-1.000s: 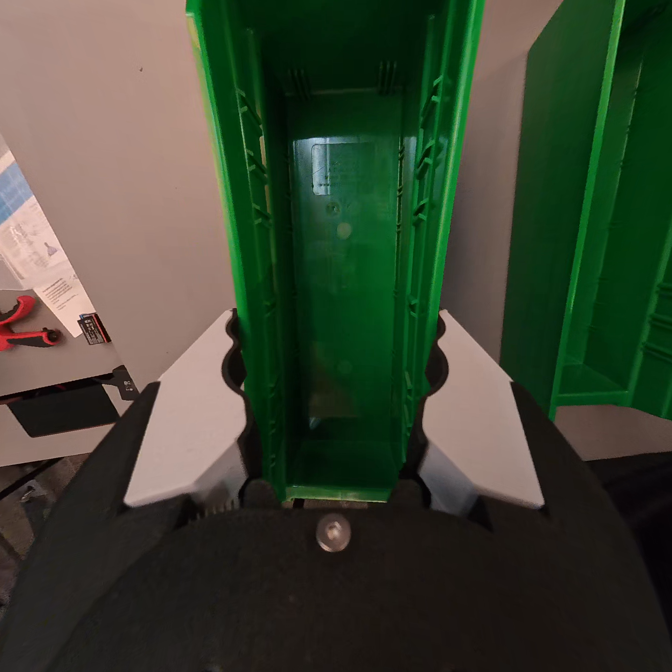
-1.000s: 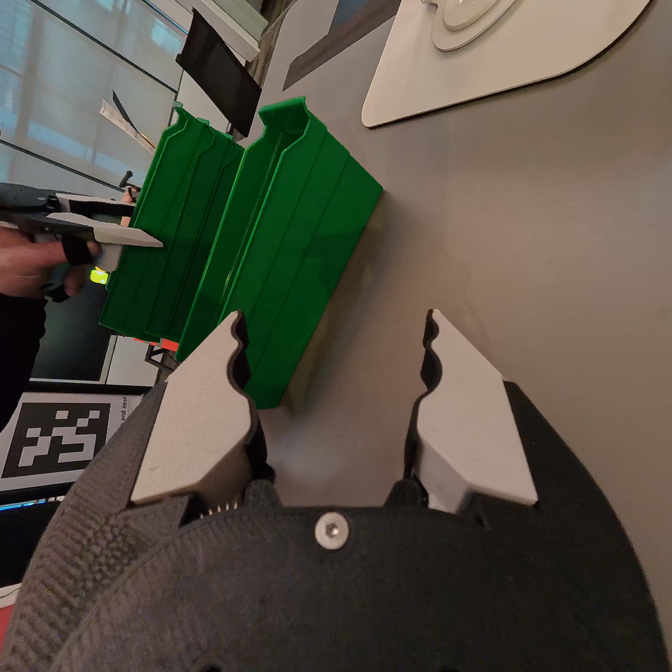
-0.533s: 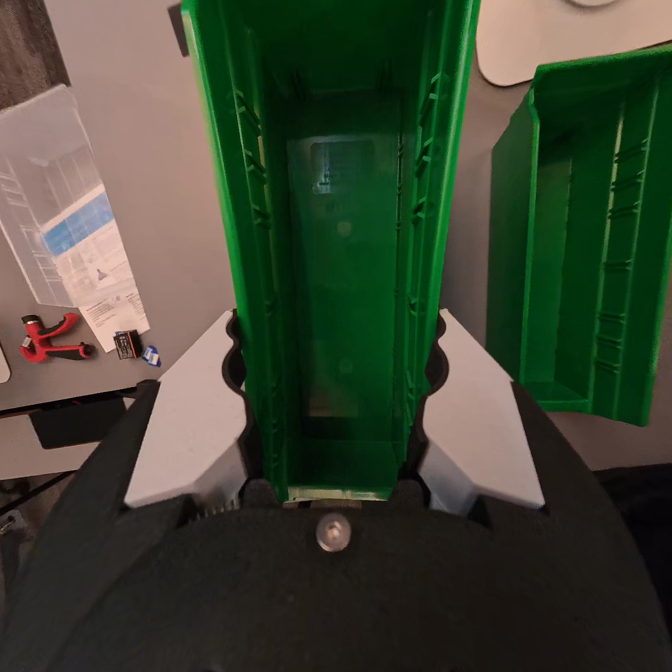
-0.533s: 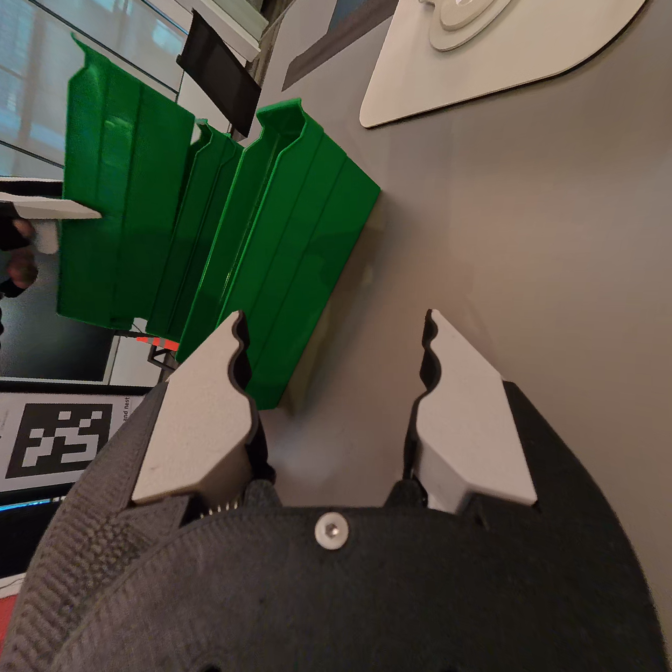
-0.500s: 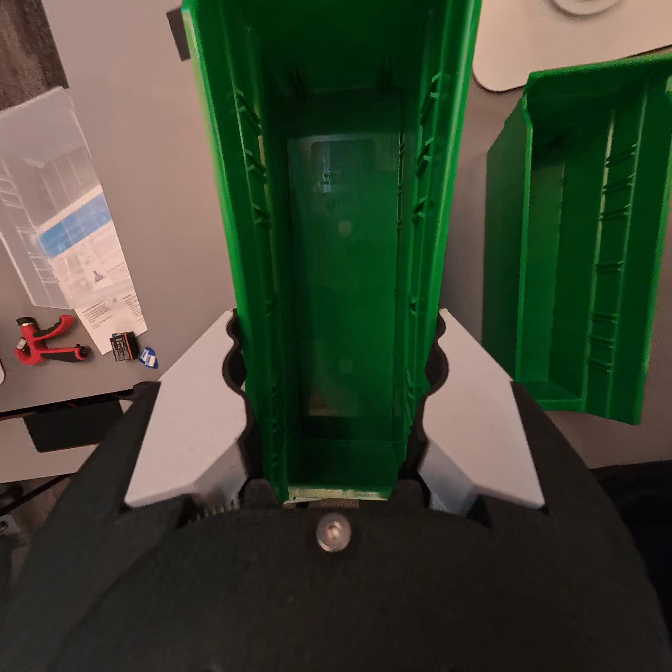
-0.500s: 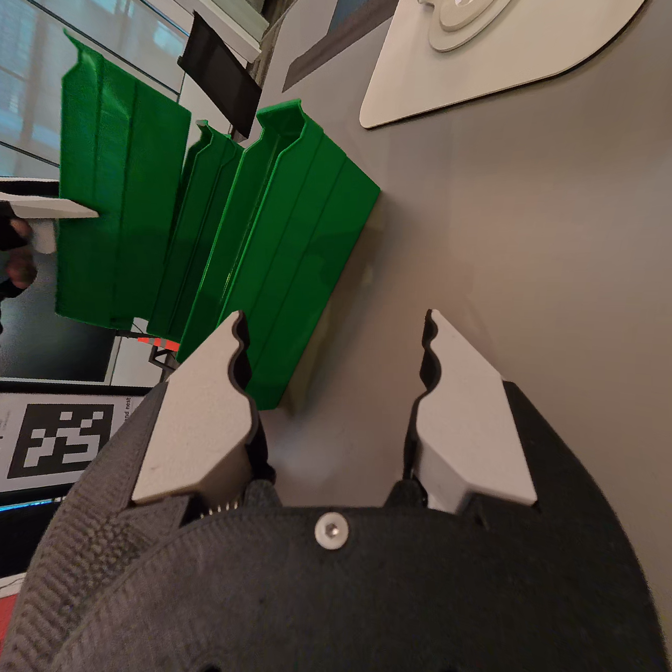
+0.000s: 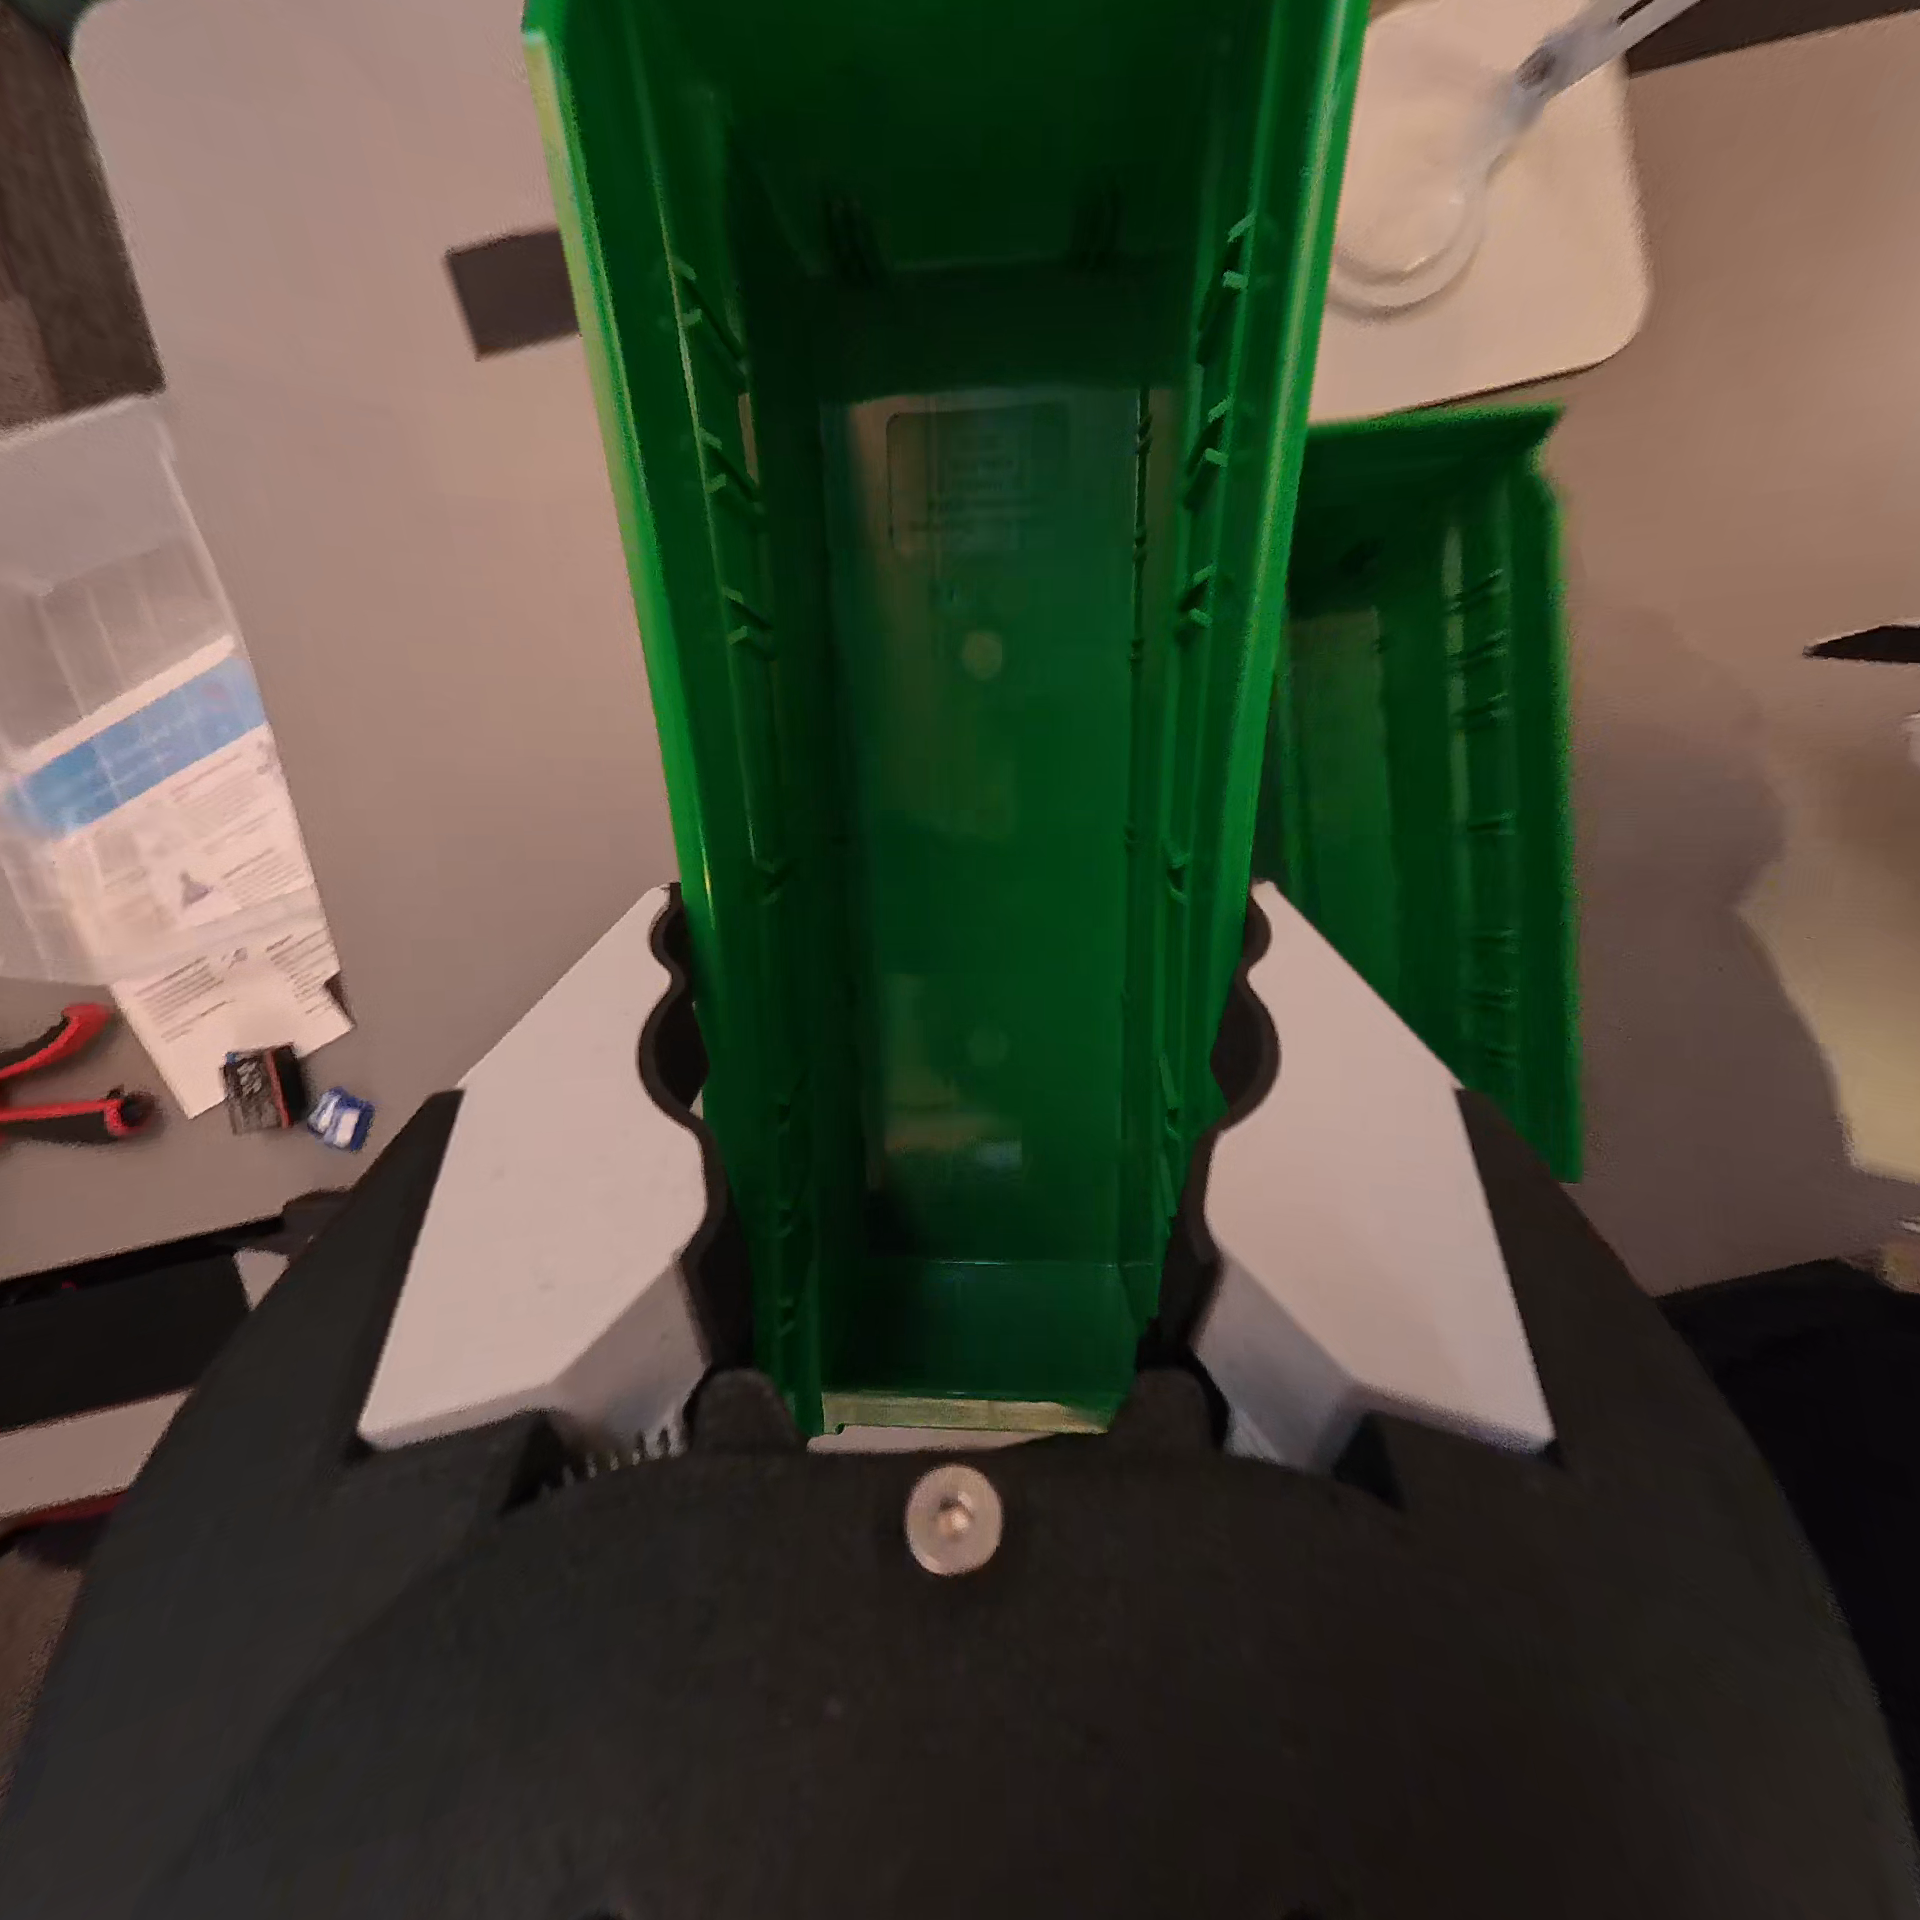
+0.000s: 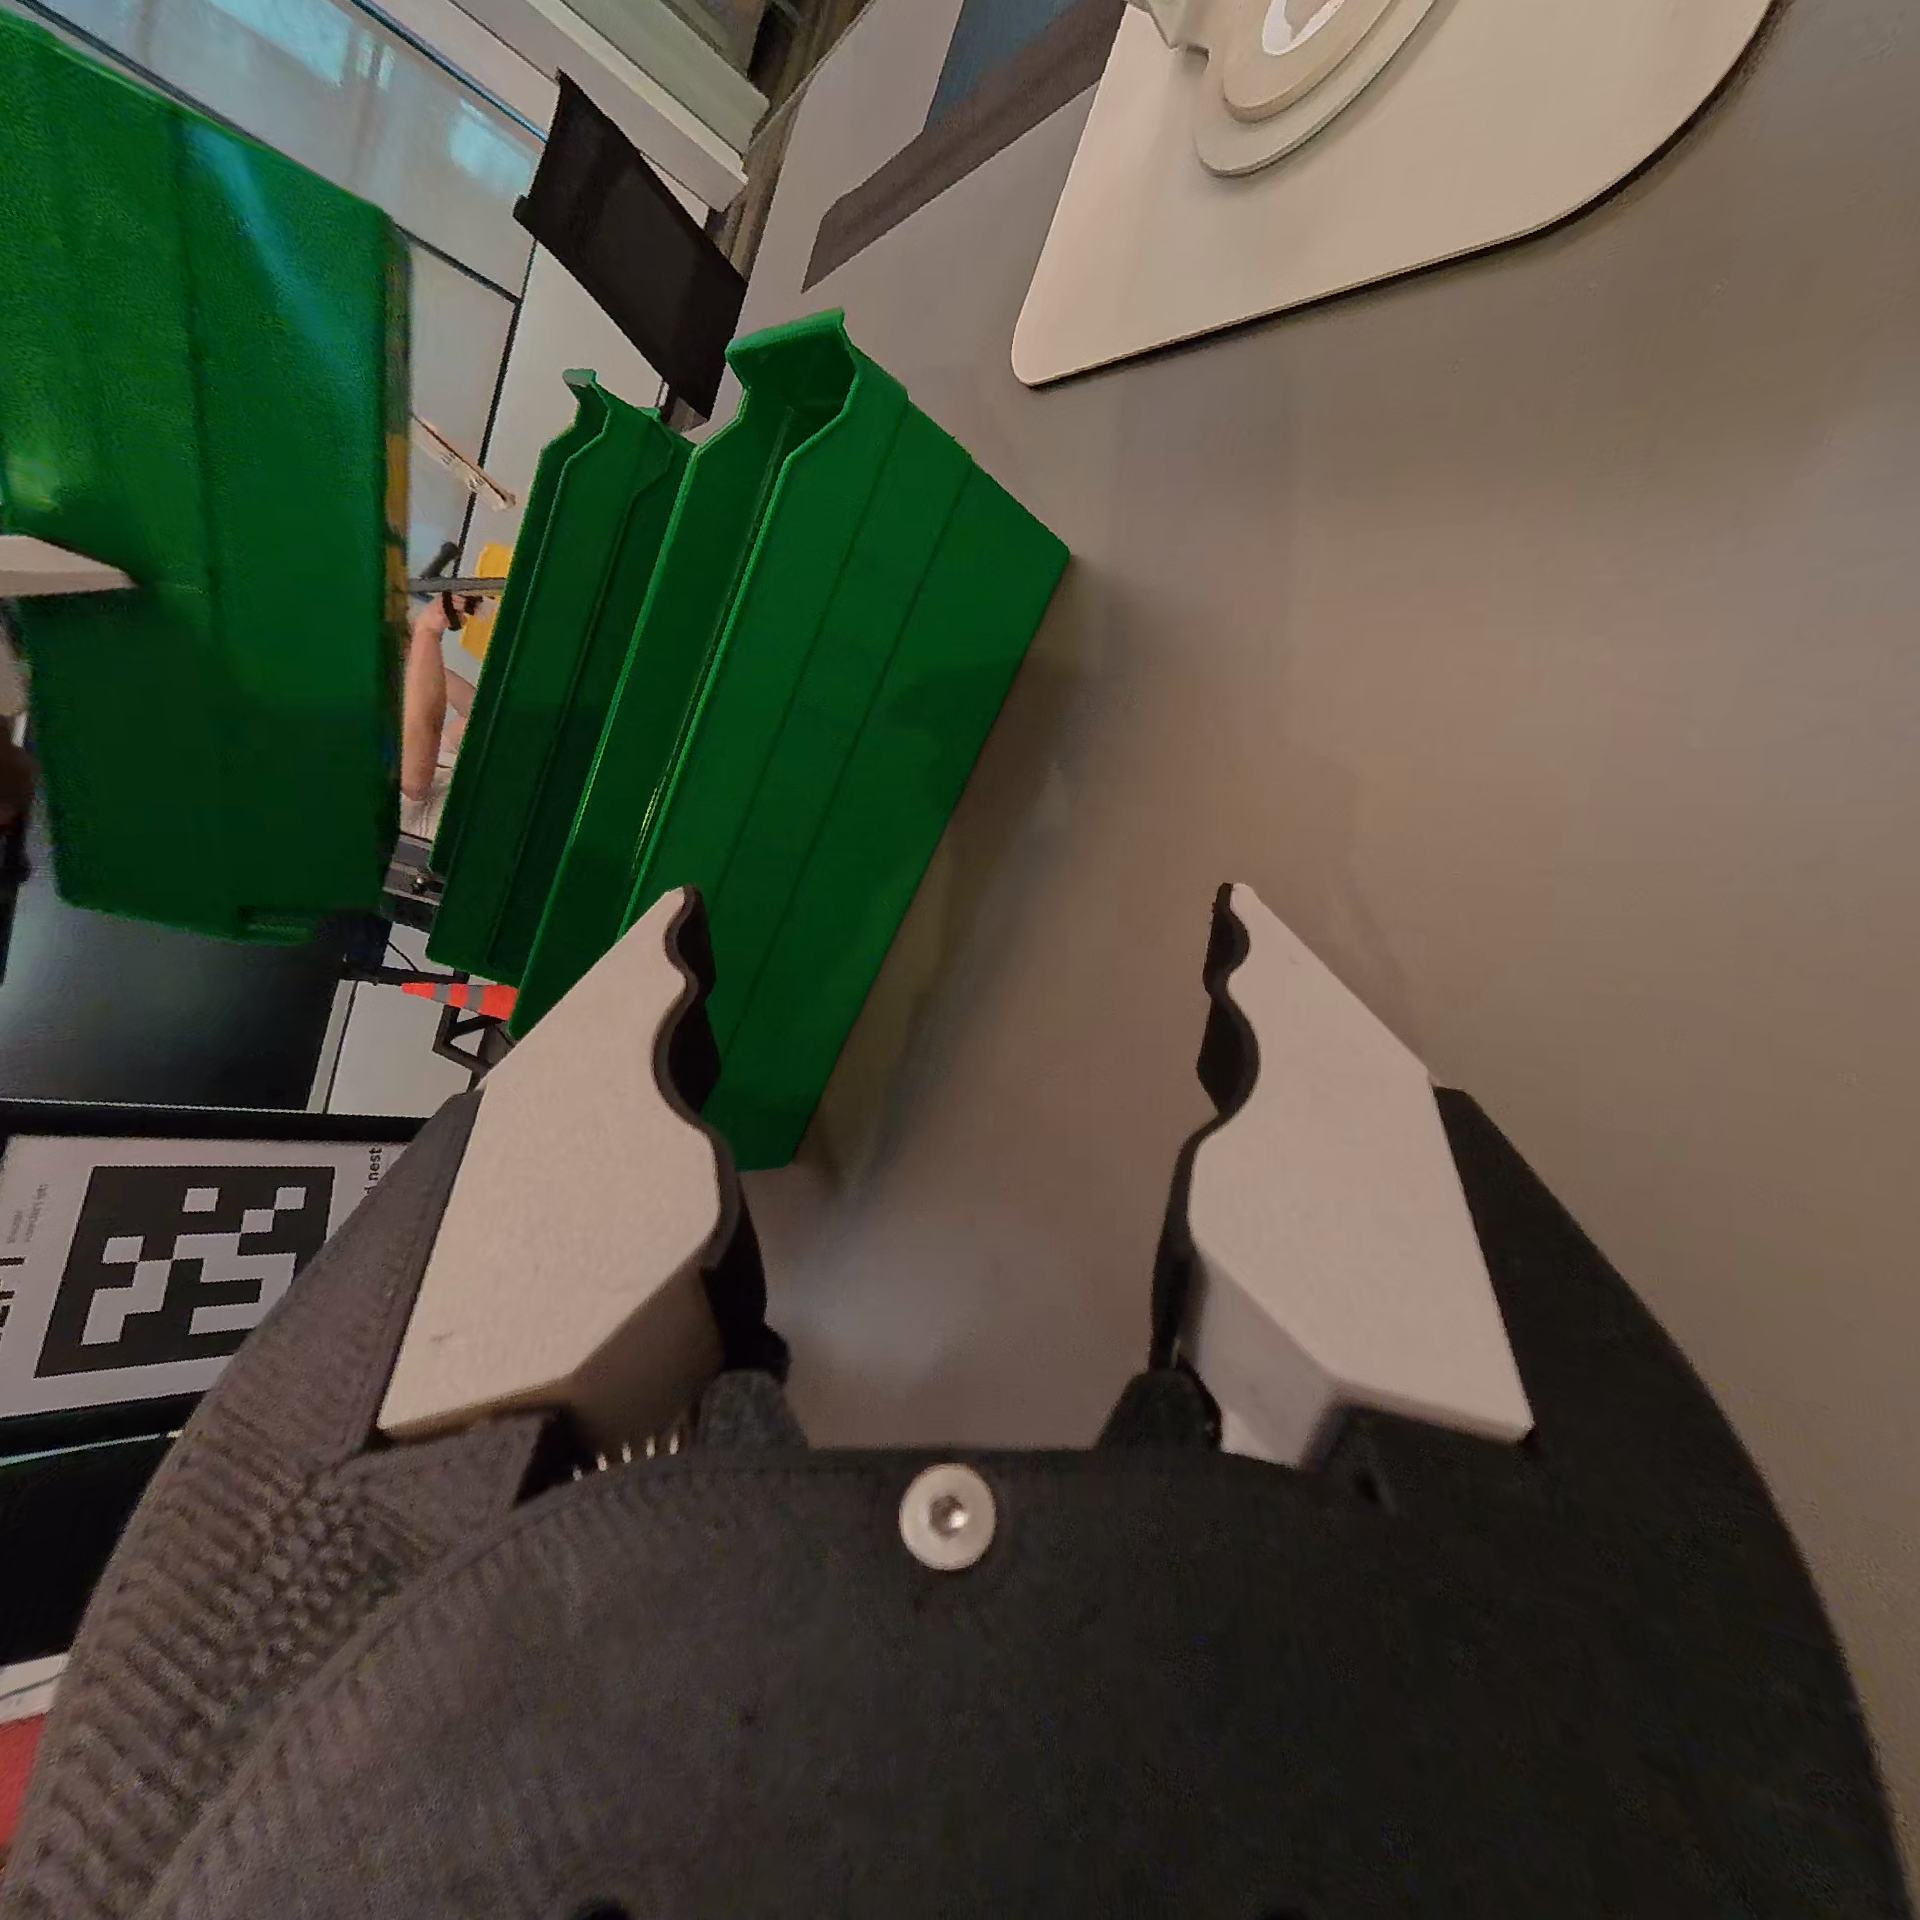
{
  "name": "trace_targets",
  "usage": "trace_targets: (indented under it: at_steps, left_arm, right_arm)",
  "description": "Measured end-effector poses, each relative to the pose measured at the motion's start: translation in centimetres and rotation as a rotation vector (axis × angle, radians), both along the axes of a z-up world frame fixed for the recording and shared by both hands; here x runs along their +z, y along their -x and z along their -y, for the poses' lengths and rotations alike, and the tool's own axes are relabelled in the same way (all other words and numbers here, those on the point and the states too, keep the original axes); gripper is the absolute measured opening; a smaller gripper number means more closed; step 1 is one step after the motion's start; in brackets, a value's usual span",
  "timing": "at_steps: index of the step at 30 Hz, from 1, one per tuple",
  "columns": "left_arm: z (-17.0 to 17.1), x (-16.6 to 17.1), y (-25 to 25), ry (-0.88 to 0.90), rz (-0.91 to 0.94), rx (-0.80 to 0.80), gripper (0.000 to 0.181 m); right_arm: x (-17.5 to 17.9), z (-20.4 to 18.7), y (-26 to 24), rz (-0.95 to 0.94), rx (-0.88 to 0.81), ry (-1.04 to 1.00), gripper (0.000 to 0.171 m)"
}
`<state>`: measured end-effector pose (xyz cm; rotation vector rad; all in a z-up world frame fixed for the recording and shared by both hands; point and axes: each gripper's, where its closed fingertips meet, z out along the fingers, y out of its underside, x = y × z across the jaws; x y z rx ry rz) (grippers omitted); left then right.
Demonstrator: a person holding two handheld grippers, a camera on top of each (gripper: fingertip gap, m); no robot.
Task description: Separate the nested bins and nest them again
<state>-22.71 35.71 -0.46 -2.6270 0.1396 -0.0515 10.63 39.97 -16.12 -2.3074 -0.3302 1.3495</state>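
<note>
My left gripper point(image 7: 961, 909) is shut on a long green bin point(image 7: 977, 623), one finger on each side wall near its end. The bin hangs in the air, and I look into its open inside. A second green bin point(image 7: 1434, 779) stands on the grey table point(image 7: 416, 520), below and to the right of the held one. In the right wrist view the held bin point(image 8: 197, 520) hangs at the far left, apart from the table bin point(image 8: 831, 748). My right gripper point(image 8: 958, 902) is open and empty, its left fingertip just beside the table bin's near end.
A cream mat point(image 7: 1475, 208) with a clear round dish lies beyond the bins, and it also shows in the right wrist view point(image 8: 1351, 208). A clear plastic box with papers point(image 7: 114, 675), a red-handled tool point(image 7: 52, 1049) and small cards lie at the left. A black-and-white marker card point(image 8: 177, 1268) stands nearby.
My left gripper has lifted its bin higher above the table and moved it toward the second bin. The right gripper has stayed open and still.
</note>
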Motion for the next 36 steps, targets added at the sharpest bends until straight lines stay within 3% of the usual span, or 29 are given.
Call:
trace_targets:
  at_steps: [7,11,15,19,25,32,36]
  left_arm:
    - [-3.3,2.8,-14.3,-0.136,0.222,-0.139,0.101]
    - [-4.3,-0.2,-24.3,-0.118,0.384,-0.199,0.101]
    - [-4.3,-5.2,-30.3,-0.043,0.45,-0.21,0.101]
    - [-3.3,-9.6,-33.1,0.054,0.479,-0.173,0.104]
    - [-2.6,-16.1,-31.9,0.124,0.352,-0.066,0.105]
    - [-2.6,-15.9,-33.7,0.077,0.347,-0.076,0.116]
    - [-2.6,-14.7,-35.2,0.059,0.408,-0.081,0.143]
  right_arm:
    - [0.1,-0.6,-1.9,0.0,-0.052,-0.002,0.094]
    - [-0.1,-1.3,-4.4,0.004,-0.112,0.001,0.094]
    - [-0.3,-1.9,-7.9,0.02,-0.187,-0.006,0.093]
    - [-0.6,-2.2,-11.0,0.029,-0.254,-0.009,0.092]
    - [-0.8,-2.2,-12.9,0.032,-0.295,-0.008,0.092]
    - [-0.9,-1.9,-11.9,0.033,-0.263,-0.007,0.092]
    - [-0.7,-2.0,-11.1,0.032,-0.238,-0.015,0.092]
